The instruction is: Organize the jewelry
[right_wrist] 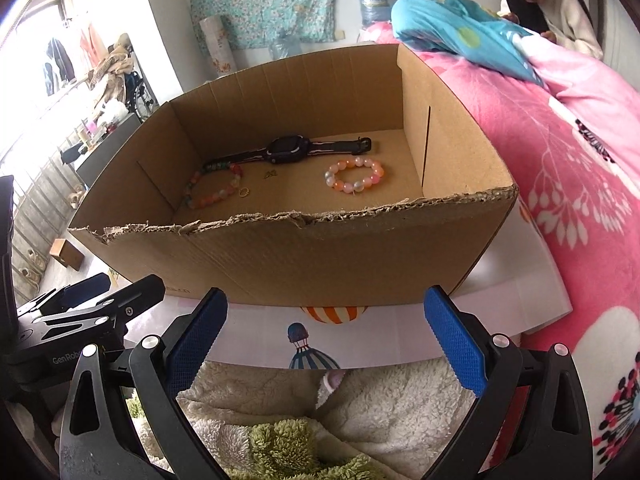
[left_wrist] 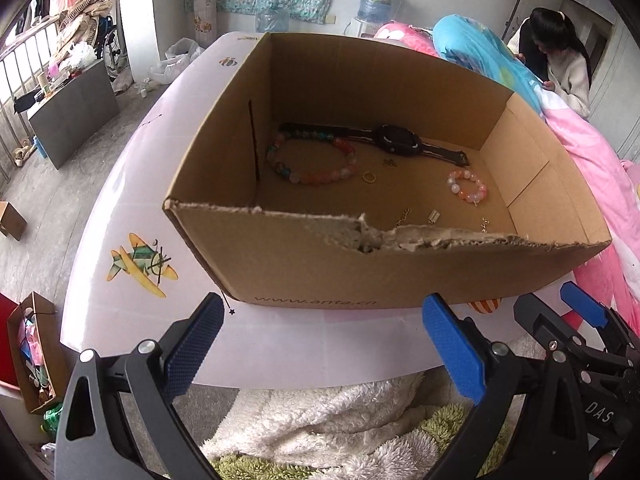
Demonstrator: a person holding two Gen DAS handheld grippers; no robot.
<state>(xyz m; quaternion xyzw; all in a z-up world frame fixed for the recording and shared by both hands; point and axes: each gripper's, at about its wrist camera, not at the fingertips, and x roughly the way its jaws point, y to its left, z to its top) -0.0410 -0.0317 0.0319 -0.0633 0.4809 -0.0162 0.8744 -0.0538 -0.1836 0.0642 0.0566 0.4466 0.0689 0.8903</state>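
An open cardboard box (left_wrist: pixel 420 264) (right_wrist: pixel 320 248) with a torn front rim stands on a white board. Inside lie a black watch (left_wrist: pixel 396 145) (right_wrist: pixel 286 150), a large multicoloured bead bracelet (left_wrist: pixel 312 160) (right_wrist: pixel 212 192), a small pink bead bracelet (left_wrist: pixel 467 186) (right_wrist: pixel 354 176), a gold ring (left_wrist: pixel 369 177) (right_wrist: pixel 244 191), and small chain pieces (left_wrist: pixel 404 216) near the front wall. My left gripper (left_wrist: pixel 324 344) hangs open in front of the box, holding nothing. My right gripper (right_wrist: pixel 326 336) is also open and empty, just right of the left one.
The white board (left_wrist: pixel 132 216) with printed plane and balloon pictures rests on a bed with a pink quilt (right_wrist: pixel 560 168). A fluffy white and green blanket (right_wrist: pixel 320 420) lies under the grippers. A person (left_wrist: pixel 564 64) sits at the far right. Floor clutter lies left.
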